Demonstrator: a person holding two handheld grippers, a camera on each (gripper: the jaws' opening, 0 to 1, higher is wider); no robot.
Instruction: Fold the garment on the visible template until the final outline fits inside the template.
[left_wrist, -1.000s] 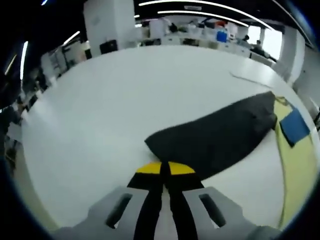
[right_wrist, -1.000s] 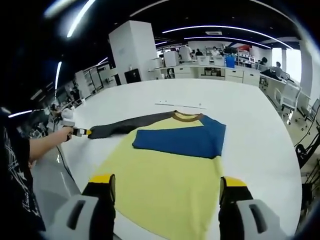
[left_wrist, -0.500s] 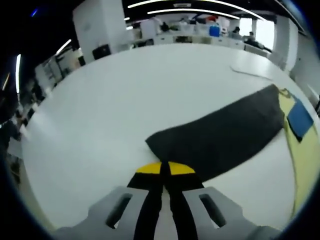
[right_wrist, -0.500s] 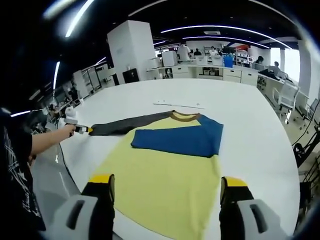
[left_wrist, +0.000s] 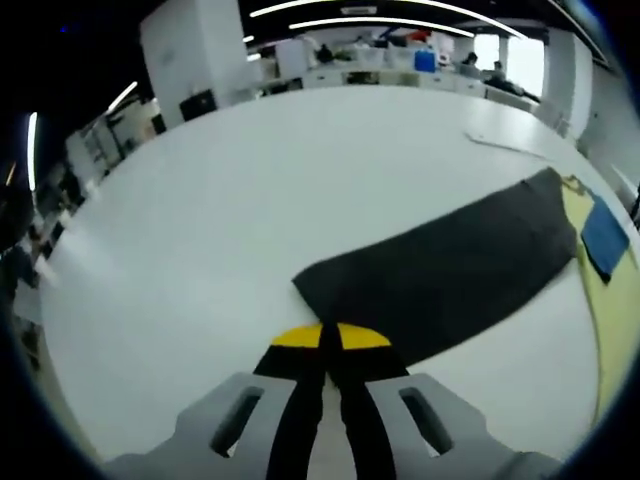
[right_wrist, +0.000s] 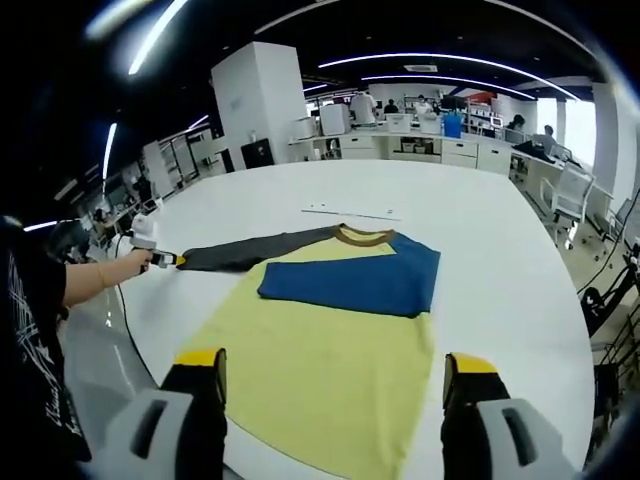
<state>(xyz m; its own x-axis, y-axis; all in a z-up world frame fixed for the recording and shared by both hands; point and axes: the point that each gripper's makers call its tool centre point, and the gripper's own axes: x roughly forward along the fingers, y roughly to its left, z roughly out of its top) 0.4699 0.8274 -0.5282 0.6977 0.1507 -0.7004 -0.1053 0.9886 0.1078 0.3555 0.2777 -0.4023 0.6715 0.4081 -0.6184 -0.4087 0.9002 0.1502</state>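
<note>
A yellow shirt (right_wrist: 320, 375) with a brown collar lies flat on the white table (right_wrist: 480, 220). Its blue sleeve (right_wrist: 350, 283) is folded across the chest. Its dark grey sleeve (right_wrist: 250, 250) stretches out to the left. My left gripper (right_wrist: 170, 261), held by a person's hand, is shut on that sleeve's cuff. In the left gripper view the grey sleeve (left_wrist: 440, 275) runs from the shut yellow-tipped left gripper (left_wrist: 328, 338) up to the right toward the shirt's yellow body (left_wrist: 605, 300). My right gripper (right_wrist: 335, 365) is open above the shirt's lower hem, holding nothing.
A thin pale strip (right_wrist: 350, 212) lies on the table beyond the collar. The table's near-left edge (right_wrist: 140, 350) curves past the person's arm (right_wrist: 90, 280). Desks, chairs and shelving (right_wrist: 420, 130) stand behind the table.
The left gripper has kept hold of the grey cuff and the sleeve has drawn out a little straighter. The right gripper view has shifted slightly; the shirt body has not moved.
</note>
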